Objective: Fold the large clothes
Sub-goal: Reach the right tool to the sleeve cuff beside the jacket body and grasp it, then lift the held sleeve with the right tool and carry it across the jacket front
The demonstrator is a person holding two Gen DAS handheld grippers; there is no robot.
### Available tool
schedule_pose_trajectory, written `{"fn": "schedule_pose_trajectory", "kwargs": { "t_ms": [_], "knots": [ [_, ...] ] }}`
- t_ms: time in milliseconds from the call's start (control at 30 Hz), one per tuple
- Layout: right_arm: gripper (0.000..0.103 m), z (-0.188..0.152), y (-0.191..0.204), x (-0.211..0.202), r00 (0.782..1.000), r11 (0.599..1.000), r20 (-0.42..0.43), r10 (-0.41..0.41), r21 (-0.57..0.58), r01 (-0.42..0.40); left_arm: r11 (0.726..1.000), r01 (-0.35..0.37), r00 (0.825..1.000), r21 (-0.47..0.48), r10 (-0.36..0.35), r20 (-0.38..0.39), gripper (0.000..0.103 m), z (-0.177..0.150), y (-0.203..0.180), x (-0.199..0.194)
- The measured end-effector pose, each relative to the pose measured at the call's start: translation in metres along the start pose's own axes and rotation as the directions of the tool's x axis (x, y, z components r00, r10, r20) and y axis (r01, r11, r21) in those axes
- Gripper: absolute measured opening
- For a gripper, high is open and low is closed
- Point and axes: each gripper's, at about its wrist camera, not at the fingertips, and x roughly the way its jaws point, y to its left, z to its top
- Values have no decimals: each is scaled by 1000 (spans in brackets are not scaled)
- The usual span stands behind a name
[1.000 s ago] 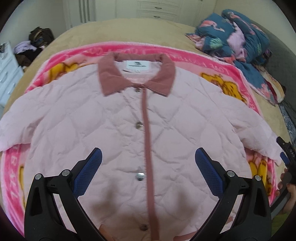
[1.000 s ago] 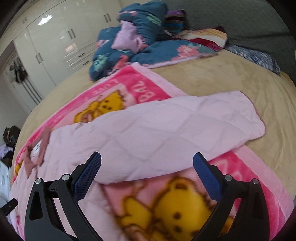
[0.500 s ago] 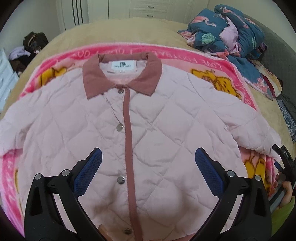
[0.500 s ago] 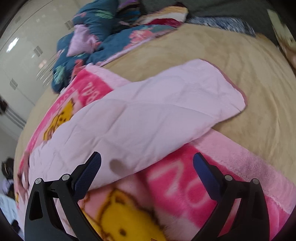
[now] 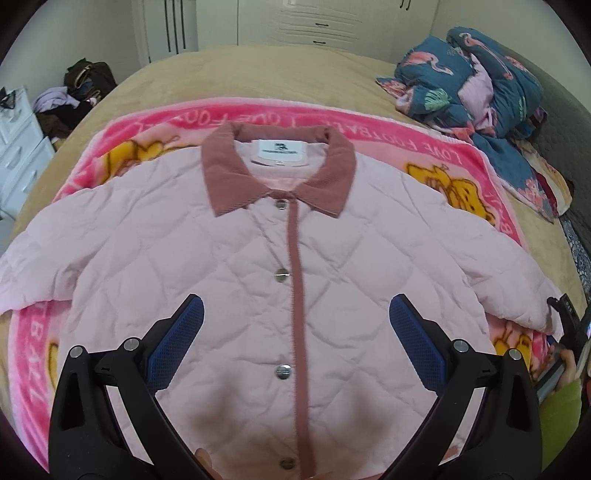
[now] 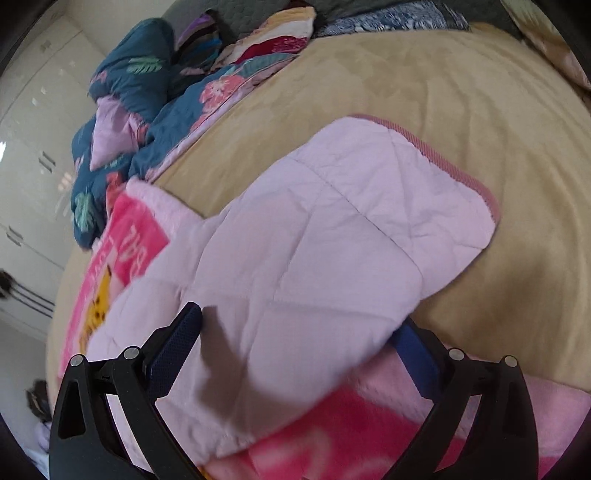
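A pink quilted jacket [image 5: 236, 266] with a dusty-rose collar and snap buttons lies flat, front up, on a pink cartoon blanket [image 5: 369, 129] on the bed. My left gripper [image 5: 295, 325] is open and empty, hovering above the jacket's lower front. My right gripper [image 6: 299, 332] is open, its jaws straddling the jacket's right sleeve [image 6: 332, 229], which lies across the blanket edge onto the tan bedspread. The right finger's pad [image 6: 413, 354] is partly hidden under the sleeve edge. The right gripper also shows at the right edge of the left wrist view [image 5: 565, 321].
A heap of blue flamingo-print bedding [image 5: 480, 74] lies at the bed's far right and shows in the right wrist view too [image 6: 147, 110]. White wardrobes [image 5: 295, 22] stand behind the bed. A white drawer unit [image 5: 18, 155] and a pile of bags [image 5: 81, 88] are at the left.
The right gripper has closed in on the sleeve, which now lies between its open jaws. The left gripper has shifted slightly over the jacket front, staying open.
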Motion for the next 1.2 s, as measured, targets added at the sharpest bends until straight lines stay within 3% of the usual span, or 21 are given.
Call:
{"fn": "schedule_pose_trajectory", "kwargs": {
  "t_ms": [67, 133, 200, 300, 467, 733, 967, 1200],
  "knots": [
    [72, 5, 0, 6, 1000, 1000, 1, -11, 10, 11, 1000, -9, 1000, -3, 9, 5, 94, 0, 8, -3],
    [59, 8, 1, 5, 1000, 1000, 10, 1, 14, -2, 1000, -24, 1000, -8, 24, 11, 94, 1, 16, -7],
    [37, 10, 11, -4, 1000, 1000, 15, 21, -19, -21, 999, -40, 999, -13, 41, 17, 94, 1, 23, -10],
    [24, 12, 33, -25, 995, 993, 66, 68, -105, -61, 999, -47, 998, -23, 48, 33, 94, 0, 37, -20],
    [20, 10, 75, -59, 977, 968, 121, 174, -205, -147, 996, -58, 997, -68, 61, 44, 94, -1, 63, -32],
    [18, -4, 156, -109, 929, 880, 136, 344, -390, -269, 990, -70, 995, -121, 79, 67, 94, -1, 105, -54],
    [18, -25, 217, -140, 896, 804, 122, 427, -505, -314, 988, -73, 991, -139, 87, 100, 94, 0, 129, -68],
    [18, -64, 278, -173, 858, 690, 96, 505, -642, -334, 983, -69, 989, -170, 90, 114, 94, 2, 155, -76]
  ]
}}
